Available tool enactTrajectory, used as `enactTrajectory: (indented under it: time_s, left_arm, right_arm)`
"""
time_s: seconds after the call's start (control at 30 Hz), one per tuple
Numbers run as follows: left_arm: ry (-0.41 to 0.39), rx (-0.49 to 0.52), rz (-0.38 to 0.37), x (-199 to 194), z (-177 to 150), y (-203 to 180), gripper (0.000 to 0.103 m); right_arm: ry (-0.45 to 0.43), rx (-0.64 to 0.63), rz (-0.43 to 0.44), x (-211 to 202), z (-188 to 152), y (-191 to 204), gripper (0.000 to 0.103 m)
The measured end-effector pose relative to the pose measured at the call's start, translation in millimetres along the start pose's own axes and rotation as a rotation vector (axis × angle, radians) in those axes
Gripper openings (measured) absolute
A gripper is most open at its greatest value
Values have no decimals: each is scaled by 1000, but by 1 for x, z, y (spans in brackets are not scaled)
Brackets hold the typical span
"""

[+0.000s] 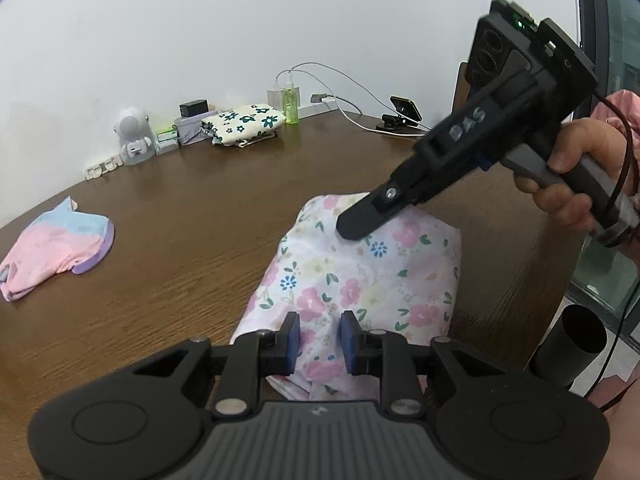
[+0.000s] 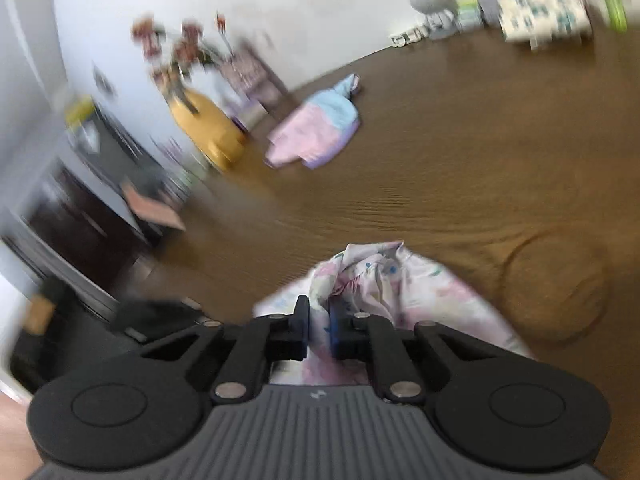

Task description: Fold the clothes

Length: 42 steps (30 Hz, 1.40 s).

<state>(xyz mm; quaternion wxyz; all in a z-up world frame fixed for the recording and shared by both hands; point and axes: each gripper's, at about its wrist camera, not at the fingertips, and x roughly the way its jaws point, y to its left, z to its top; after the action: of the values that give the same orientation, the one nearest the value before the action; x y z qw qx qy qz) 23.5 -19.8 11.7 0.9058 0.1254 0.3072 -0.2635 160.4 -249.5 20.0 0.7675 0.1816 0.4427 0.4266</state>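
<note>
A white garment with pink and blue flowers [image 1: 360, 280] lies bunched on the brown wooden table [image 1: 180, 200], near its front edge. My left gripper [image 1: 320, 334] grips the garment's near end, with cloth gathered between its blue pads. My right gripper [image 1: 356, 226], held in a person's hand [image 1: 560, 168], comes down from the right onto the garment's far end. In the blurred right wrist view, the right gripper [image 2: 319, 326] stands nearly closed, with a fold of the floral garment [image 2: 420, 288] pinched between its pads.
A pink, blue and purple garment [image 1: 52, 248] lies at the table's left. Along the back wall stand a folded cloth with dark flowers [image 1: 244, 122], a white toy robot [image 1: 132, 132], a green bottle [image 1: 291, 102] and chargers with cables. A black cylinder [image 1: 572, 344] stands off the table's right edge.
</note>
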Motion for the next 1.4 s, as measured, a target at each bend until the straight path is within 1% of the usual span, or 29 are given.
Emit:
enactTrajectory:
  time_s: [0.03,0.13,0.17,0.23,0.3,0.37,0.4,0.43,0.47,0.5,0.53,0.57,0.6,0.7,0.73,0.8,0.83,0.87,0.9,0.93,0.97,1.0,1.1,1.17,1.27,1.37,1.4]
  left_arm:
    - [2,0,-2,1,0,0,21]
    - [6,2,-5,3,-1,0,21]
    - [6,4,-5,3,-1,0,21]
    - [5,8,-6,2,0,1,21]
    - [6,11,-5,2,1,1,21]
    - [6,16,-3,1,2,1,21]
    - [4,17,-1,0,2,0,21]
    - [1,18,2,-1,2,0,22]
    - [-2,19,4,-2,3,-1,22]
    - [-3,17,10,-4,3,-1,23]
    - [-4,15,17,-5,3,-1,27]
    - [-5,13,24,-7,4,-1,29]
    - [-6,11,31,-9,4,-2,33]
    - [-8,-16,46,-18,4,3,35]
    - [-5,-29,54,-20,4,5,36]
    - [8,-64,66,-20,3,9,36]
    - [16,-83,65,-19,2,12,36]
    - [24,-102,64,-18,0,15,36]
    - [33,-114,58,-16,-1,17,36]
    - [38,-122,54,-15,-2,18,36]
    - [43,-129,51,-13,-3,19,36]
    - [47,-136,48,-11,-4,21,36]
    - [47,-159,45,-9,-7,27,34]
    - [46,-174,45,-8,-8,30,34]
    - [41,-199,40,-6,-10,37,34]
    - [27,-220,34,-5,-11,42,34]
    - [24,-230,28,-5,-12,44,34]
  right_arm:
    - [0,31,22,0,-2,-5,9]
    - [34,58,8,10,-11,-16,9]
    - [27,44,6,7,-11,-15,10]
    - [7,3,-1,-3,-10,-9,19]
    - [-27,-86,-43,-20,-7,2,44]
    - [-44,-189,-133,-32,-4,12,49]
    - [-42,-221,-177,-35,-2,14,58]
    - [-27,-235,-214,-35,-1,13,64]
    - [-11,-235,-234,-34,1,11,71]
    - [9,-230,-241,-32,1,10,74]
    - [29,-226,-247,-28,0,10,77]
    - [49,-221,-253,-24,0,10,83]
    - [66,-218,-260,-20,0,10,84]
    - [107,-201,-272,-13,-3,11,83]
    - [116,-195,-270,-11,-4,11,81]
    - [129,-183,-261,-8,-8,12,58]
    - [132,-170,-255,-8,-12,13,53]
    - [130,-157,-245,-9,-14,13,40]
    - [126,-143,-231,-9,-17,13,31]
    - [122,-127,-218,-10,-19,13,29]
    - [111,-105,-205,-12,-21,12,25]
    - [99,-78,-182,-13,-22,10,17]
    - [60,31,-107,-16,-27,3,10]
    - [36,88,-66,-13,-32,0,9]
    - [-5,164,-45,-8,-43,-5,9]
    - [-63,276,-13,-3,-55,-14,9]
    - [-75,296,-4,-1,-59,-16,9]
